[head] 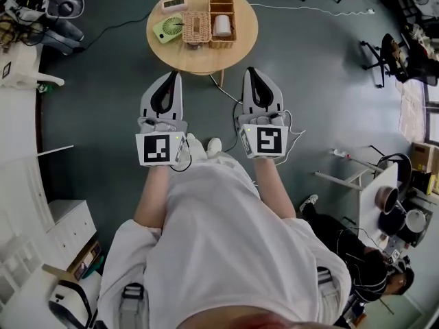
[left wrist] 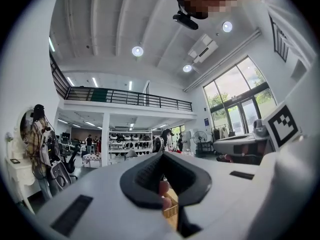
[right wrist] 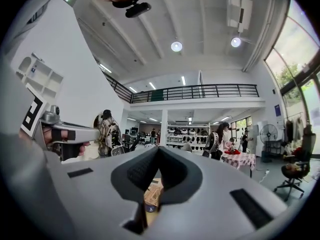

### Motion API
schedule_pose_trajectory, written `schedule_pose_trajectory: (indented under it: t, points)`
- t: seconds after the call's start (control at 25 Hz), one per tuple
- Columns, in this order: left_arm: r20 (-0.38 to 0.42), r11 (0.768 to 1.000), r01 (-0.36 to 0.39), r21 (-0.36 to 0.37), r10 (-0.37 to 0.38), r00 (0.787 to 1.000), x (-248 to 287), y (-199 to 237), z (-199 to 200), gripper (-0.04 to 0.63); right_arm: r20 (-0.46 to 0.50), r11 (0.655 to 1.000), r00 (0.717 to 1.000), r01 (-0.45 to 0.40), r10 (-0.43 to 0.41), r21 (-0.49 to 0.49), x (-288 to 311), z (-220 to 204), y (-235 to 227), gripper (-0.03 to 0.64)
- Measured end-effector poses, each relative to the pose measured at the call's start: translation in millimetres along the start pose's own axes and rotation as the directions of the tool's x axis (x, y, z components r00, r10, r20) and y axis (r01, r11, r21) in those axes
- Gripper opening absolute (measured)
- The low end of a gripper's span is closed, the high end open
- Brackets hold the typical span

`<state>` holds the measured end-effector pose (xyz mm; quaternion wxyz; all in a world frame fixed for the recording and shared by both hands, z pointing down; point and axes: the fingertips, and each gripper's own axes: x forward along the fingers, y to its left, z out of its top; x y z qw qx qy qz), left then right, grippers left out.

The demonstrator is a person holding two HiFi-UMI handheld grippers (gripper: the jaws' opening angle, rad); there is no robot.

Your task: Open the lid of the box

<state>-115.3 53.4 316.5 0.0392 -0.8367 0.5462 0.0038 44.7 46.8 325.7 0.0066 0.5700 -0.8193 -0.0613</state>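
Looking down from the head view, I have the left gripper and the right gripper side by side over the dark grey floor. Both point towards the round light-wood desk, and their tips sit just short of its near edge.

In the left gripper view, the left gripper has its black-padded jaws together at the tips with nothing between them. In the right gripper view, the right gripper is the same: jaws closed and empty.

The rectangular woven wicker box stands near the middle of the desk, well apart from both grippers, with its woven lid on top. Touching its right side is an open brown rattan basket that holds a white roll. A small pale green fan lies just beside the box on its left. A small white digital clock sits at the desk's far left edge.
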Motion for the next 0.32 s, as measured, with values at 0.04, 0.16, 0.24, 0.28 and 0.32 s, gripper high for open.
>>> schedule_pose_trajectory:
  t: [0.04, 0.16, 0.24, 0.28, 0.32]
  points:
    - [0.006, 1.0, 0.003, -0.004, -0.003, 1.0, -3.1, 2.0, 1.3, -0.003, 0.006, 1.0, 1.0, 0.006, -0.006, -0.007, -1.4, 4.0, 3.8, -0.003]
    - [0.011, 1.0, 0.006, -0.019, -0.005, 1.0, -10.5, 11.1, 2.9, -0.003, 0.011, 1.0, 1.0, 0.02, -0.019, -0.024, -2.4, 13.6, 16.0, -0.003]
    - [0.006, 1.0, 0.008, -0.028, -0.008, 1.0, -17.2, 17.5, 6.7, -0.003, 0.011, 1.0, 1.0, 0.023, -0.022, -0.022, -4.0, 20.5, 26.4, -0.003]
    - [0.005, 0.999, 0.01, -0.031, -0.01, 1.0, -21.4, 20.6, 9.2, -0.003, 0.014, 0.999, 1.0, 0.023, -0.022, -0.023, -5.1, 24.3, 32.6, -0.003]
    - [0.004, 0.999, 0.013, -0.034, -0.013, 1.0, -25.7, 23.8, 11.8, -0.003, 0.017, 0.999, 1.0, 0.022, -0.022, -0.025, -6.2, 28.1, 39.1, -0.003]
